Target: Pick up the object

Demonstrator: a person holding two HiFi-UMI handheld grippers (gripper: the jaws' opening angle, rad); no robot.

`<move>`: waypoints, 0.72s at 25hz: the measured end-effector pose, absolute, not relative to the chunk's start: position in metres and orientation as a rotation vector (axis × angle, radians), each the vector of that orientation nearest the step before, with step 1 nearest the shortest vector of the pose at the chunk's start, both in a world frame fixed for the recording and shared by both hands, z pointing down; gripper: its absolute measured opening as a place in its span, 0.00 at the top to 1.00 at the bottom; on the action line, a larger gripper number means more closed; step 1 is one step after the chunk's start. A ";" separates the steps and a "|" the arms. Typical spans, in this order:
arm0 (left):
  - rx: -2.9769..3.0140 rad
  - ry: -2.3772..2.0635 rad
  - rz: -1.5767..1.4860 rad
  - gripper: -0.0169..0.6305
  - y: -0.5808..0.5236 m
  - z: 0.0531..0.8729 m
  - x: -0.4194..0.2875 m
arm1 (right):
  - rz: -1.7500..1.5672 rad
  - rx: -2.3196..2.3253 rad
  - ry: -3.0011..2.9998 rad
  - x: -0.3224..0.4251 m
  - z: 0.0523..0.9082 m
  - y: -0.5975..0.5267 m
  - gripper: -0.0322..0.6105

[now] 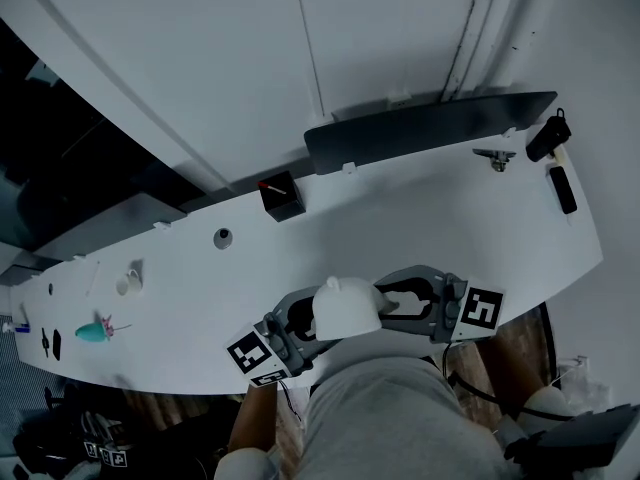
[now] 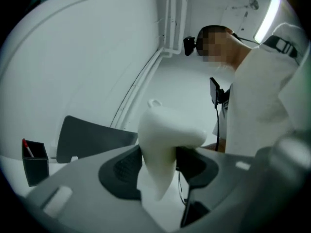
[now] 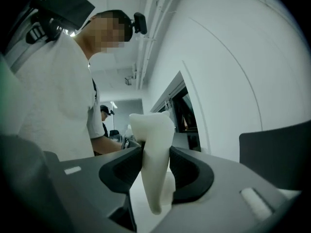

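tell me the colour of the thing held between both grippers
The object is plain white, no pattern; clearest in the right gripper view.

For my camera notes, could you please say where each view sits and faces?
Head view: on the head, steeply down onto the white table; left claw, right claw and torso show.
Left gripper view: on the left claw, along its jaws; torso behind.
Right gripper view: on the right claw, likewise.
All share the white tooth-shaped model.

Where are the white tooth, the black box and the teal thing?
Tooth point(image 1: 347, 308), head view, middle of its rounded white body.
Box point(image 1: 285, 206), head view, its dark front face.
Teal thing point(image 1: 91, 332), head view, its rounded body.
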State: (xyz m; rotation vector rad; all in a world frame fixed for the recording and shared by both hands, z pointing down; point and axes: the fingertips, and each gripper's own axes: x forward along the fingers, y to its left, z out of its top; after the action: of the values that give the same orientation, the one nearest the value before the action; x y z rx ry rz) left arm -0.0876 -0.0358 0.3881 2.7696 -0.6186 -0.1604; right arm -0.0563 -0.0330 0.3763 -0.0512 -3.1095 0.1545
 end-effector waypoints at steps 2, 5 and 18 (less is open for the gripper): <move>2.813 -0.595 -0.117 0.64 -0.028 0.391 -0.087 | 0.102 -0.101 -3.009 -0.058 0.390 -0.027 0.66; 2.899 -0.501 0.024 0.66 -0.012 0.392 -0.078 | 0.105 -0.186 -2.881 -0.059 0.405 -0.019 0.54; 2.997 -0.459 0.301 0.67 0.009 0.415 -0.084 | -0.002 -0.266 -2.774 -0.081 0.425 0.014 0.66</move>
State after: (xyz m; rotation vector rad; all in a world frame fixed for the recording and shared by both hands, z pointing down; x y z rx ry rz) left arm -0.0842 0.0095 0.4153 2.9970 -0.4592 0.3015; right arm -0.0808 0.0138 0.4252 -0.2656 -2.7736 -0.0019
